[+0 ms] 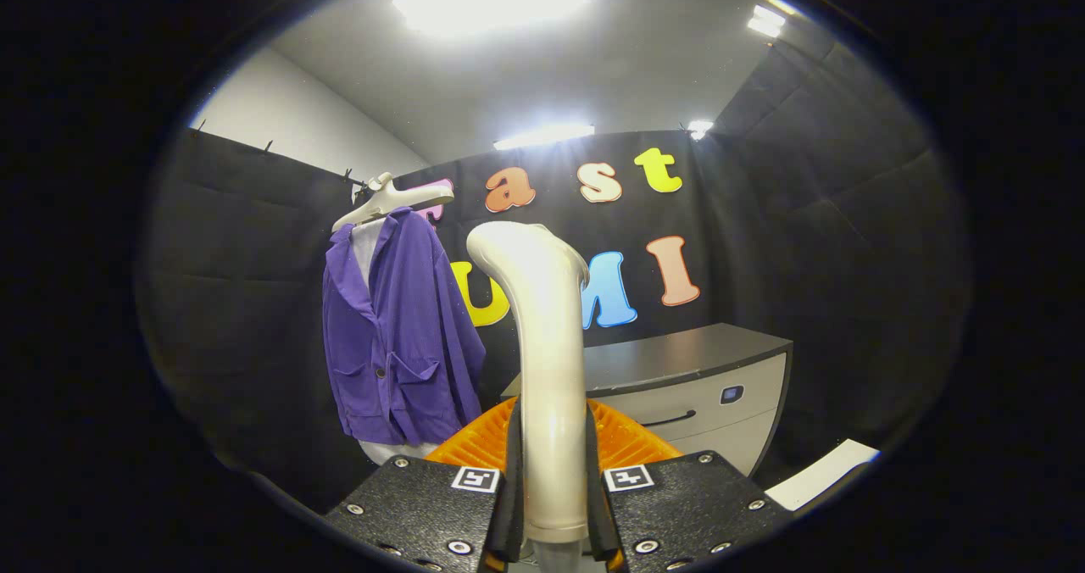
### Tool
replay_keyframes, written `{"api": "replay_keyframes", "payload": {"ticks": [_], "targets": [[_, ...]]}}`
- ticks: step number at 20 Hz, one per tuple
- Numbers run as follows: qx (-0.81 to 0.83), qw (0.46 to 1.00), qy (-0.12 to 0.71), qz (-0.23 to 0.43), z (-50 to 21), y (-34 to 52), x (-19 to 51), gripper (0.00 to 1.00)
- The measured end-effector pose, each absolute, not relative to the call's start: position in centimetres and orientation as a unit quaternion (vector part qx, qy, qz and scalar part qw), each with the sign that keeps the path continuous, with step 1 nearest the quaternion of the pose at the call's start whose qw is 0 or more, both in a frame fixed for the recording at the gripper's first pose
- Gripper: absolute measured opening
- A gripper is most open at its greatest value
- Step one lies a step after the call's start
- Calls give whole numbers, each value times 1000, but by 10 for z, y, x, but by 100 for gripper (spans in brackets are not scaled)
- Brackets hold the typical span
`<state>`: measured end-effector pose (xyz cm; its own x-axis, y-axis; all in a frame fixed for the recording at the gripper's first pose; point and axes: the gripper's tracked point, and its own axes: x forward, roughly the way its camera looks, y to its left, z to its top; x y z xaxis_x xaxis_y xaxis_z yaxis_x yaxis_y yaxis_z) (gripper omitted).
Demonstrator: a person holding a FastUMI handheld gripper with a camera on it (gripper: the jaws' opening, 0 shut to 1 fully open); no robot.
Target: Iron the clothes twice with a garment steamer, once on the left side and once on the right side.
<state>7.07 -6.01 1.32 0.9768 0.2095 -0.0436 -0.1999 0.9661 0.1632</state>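
Note:
My gripper (pixel 553 471) is shut on the handle of a cream-white garment steamer (pixel 547 336), which stands upright between the fingers with its curved head at the top, level with the jacket's shoulders. A purple jacket (pixel 398 336) with two front pockets hangs over a white garment on a white hanger (pixel 386 202), ahead and to the left of the steamer. The steamer head is apart from the jacket, to its right. Both black fingers (pixel 510 471) press on the handle's sides.
A grey cabinet (pixel 703 386) with a drawer handle stands beyond the fingers to the right. A white flat piece (pixel 822 473) lies low at the right. Black cloth walls close the booth on all sides.

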Motion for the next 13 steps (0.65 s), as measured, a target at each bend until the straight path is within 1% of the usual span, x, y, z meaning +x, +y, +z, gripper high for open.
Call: {"api": "replay_keyframes", "payload": {"ticks": [13], "targets": [[88, 992, 47, 80, 9, -63, 71, 31]]}}
